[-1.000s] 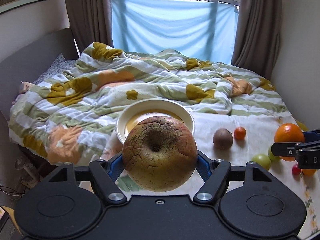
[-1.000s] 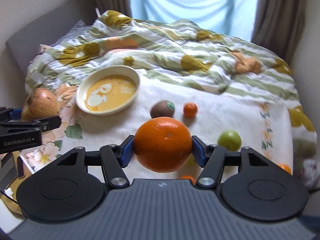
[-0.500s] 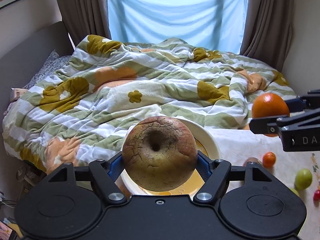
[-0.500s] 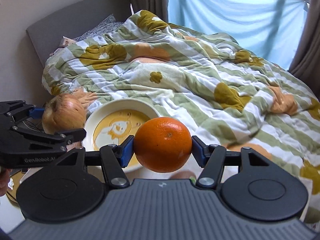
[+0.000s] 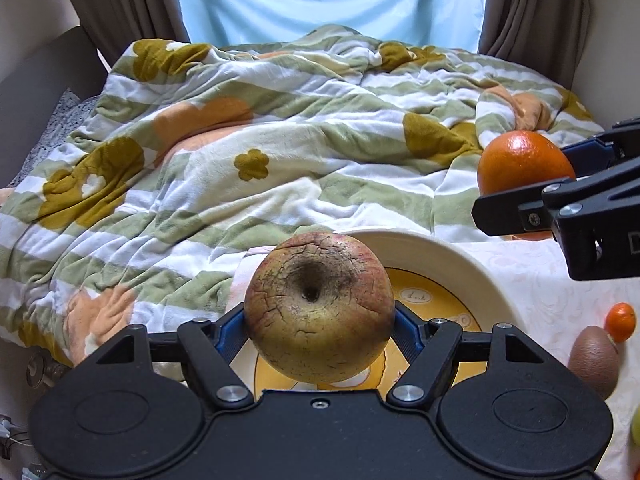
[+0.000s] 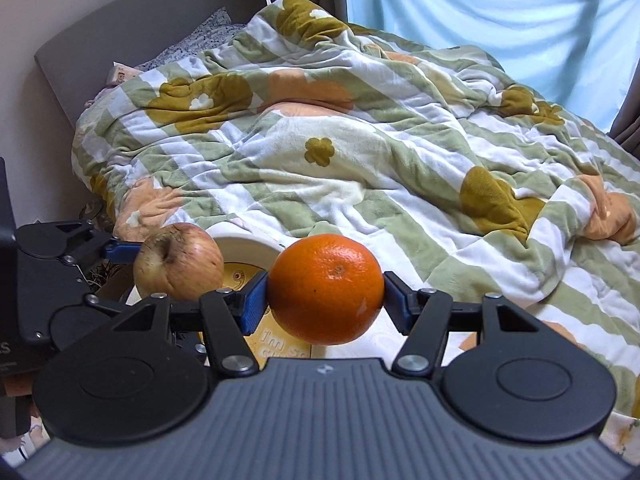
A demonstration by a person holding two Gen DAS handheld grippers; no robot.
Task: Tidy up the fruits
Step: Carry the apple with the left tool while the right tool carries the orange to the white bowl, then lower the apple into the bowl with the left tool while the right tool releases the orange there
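Note:
My left gripper is shut on a wrinkled brownish apple and holds it above the near left rim of a cream bowl with a yellow inside. My right gripper is shut on an orange, held above the bowl's right side. The orange also shows in the left wrist view, and the apple in the right wrist view. The two grippers are close together over the bowl.
A brown kiwi, a small tangerine and the edge of a green fruit lie on the white floral cloth right of the bowl. A rumpled striped flowered quilt covers the bed behind. Curtains and a grey headboard stand beyond.
Both grippers have moved forward and closer to the bowl, carrying the apple and the orange. The loose fruits have slid toward the right edge of the left wrist view.

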